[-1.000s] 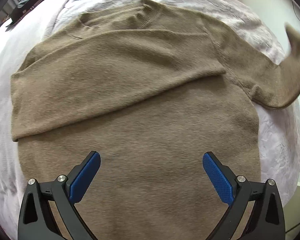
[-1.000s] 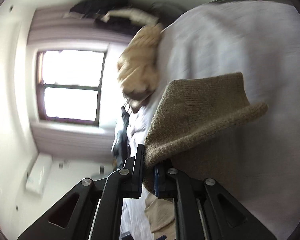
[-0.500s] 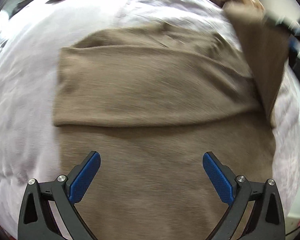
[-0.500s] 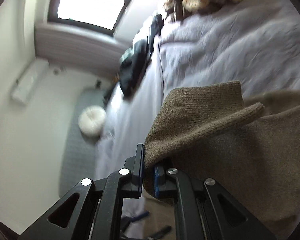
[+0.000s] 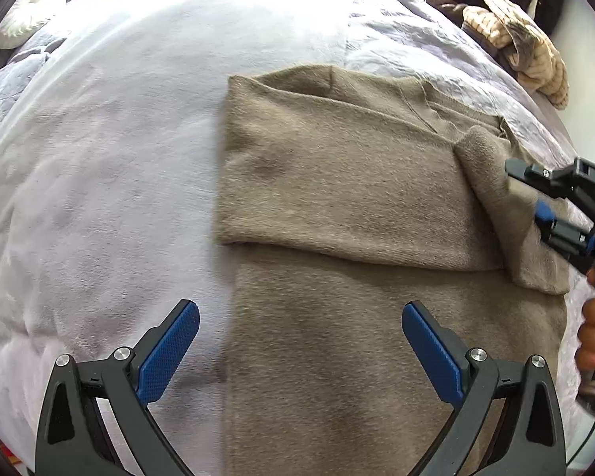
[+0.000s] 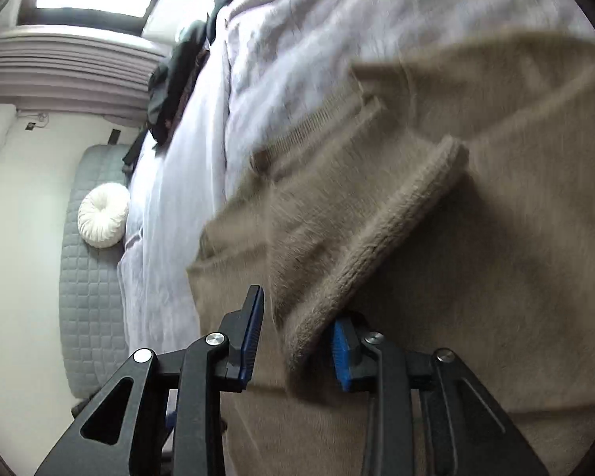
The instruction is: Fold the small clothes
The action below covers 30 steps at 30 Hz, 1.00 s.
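I've laid the sleeve (image 6: pixel 377 238) across the brown sweater (image 5: pixel 337 182) on the bed (image 5: pixel 99 158) to narrow it; my right tool (image 6: pixel 297 341) has just been opening, cuff loose between its pads, while my left tool (image 5: pixel 297 341) hangs wide open and empty over the hem.

The right gripper (image 6: pixel 293 337), black with blue pads, sits at the bottom centre, its jaws having just been opening, the ribbed cuff (image 6: pixel 380 250) of the fuzzy tan knit sweater (image 6: pixel 496 238) lying loose between them. Pale lilac bedding (image 6: pixel 297 39) fills the top; a round white cushion (image 6: pixel 103 214) sits at left.
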Each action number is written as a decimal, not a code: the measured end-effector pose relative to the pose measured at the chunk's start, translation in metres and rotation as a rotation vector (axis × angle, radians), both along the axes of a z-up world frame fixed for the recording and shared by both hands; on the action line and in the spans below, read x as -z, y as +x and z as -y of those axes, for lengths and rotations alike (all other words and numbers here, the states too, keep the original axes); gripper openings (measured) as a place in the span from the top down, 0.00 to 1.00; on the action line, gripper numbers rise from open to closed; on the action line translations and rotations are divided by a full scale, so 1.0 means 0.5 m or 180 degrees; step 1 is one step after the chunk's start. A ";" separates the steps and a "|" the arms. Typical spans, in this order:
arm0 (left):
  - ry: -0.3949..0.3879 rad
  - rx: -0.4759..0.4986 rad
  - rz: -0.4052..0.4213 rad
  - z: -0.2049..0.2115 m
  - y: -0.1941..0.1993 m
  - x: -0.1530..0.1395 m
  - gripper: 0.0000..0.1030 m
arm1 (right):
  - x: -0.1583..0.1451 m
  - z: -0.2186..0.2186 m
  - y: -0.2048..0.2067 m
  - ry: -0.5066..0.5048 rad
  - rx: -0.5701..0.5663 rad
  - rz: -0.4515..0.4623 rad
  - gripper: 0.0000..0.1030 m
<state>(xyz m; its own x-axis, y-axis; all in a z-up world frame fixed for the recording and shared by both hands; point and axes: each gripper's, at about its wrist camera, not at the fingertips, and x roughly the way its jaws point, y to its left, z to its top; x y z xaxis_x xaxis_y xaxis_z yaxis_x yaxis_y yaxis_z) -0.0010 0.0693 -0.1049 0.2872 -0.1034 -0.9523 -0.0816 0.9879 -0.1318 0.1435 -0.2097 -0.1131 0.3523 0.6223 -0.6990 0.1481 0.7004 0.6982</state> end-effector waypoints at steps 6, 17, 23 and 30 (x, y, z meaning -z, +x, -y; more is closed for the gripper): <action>0.0077 -0.0128 0.0025 -0.052 -0.024 -0.016 0.00 | -0.054 -0.158 0.023 -0.0723 -0.1206 0.0374 0.86; -0.0219 -0.0060 -0.0001 -0.054 0.003 -0.015 0.00 | -0.019 -0.174 -0.065 -0.1122 -0.1550 0.0114 0.65; -0.0712 -0.0025 -0.0054 -0.031 0.076 0.000 0.00 | -0.007 0.027 -0.139 -0.0617 -0.0628 -0.0276 0.60; -0.1567 -0.0108 -0.0249 -0.022 0.133 0.030 0.00 | 0.030 0.176 -0.219 0.0011 0.0255 -0.0477 0.60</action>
<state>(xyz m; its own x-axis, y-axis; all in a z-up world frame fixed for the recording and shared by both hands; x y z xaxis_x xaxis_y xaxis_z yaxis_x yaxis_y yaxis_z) 0.0654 0.0802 -0.1200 0.2280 -0.5380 -0.8116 -0.1409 0.8065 -0.5742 0.0340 -0.2978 -0.1284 0.2928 0.5991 -0.7453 0.3060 0.6797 0.6666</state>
